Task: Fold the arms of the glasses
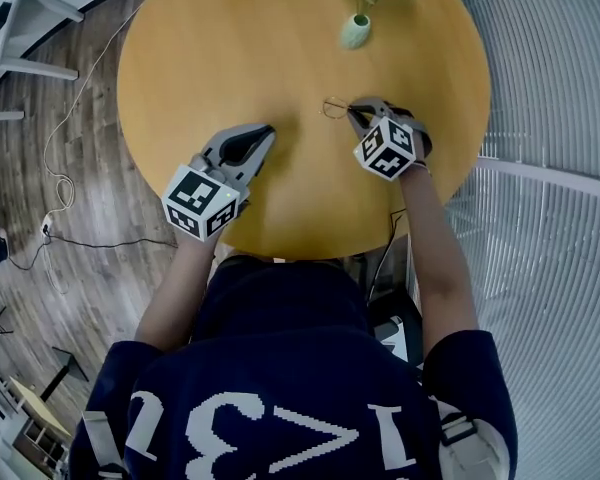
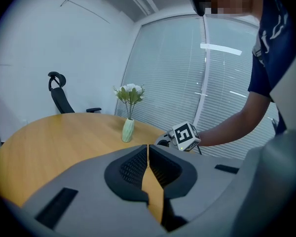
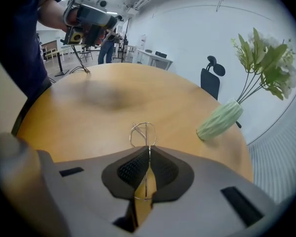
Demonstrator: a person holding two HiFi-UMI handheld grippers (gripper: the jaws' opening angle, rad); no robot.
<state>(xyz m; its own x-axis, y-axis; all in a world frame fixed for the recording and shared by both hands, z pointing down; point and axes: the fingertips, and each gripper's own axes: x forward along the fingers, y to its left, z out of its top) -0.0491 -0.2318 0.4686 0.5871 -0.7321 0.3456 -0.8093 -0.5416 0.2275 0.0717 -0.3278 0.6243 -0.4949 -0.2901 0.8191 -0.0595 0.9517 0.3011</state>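
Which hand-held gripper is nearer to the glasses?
Right. The right hand-held gripper is shut on the glasses. The left hand-held gripper is shut, empty, and well apart from them on the person's left.

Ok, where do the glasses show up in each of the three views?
Head view: glasses in the upper middle, at the right gripper's tips.
Left gripper view: cannot be made out.
Right gripper view: centre, thin wire frame pinched between the shut jaws.
Shared landmark: green vase, in all three views.
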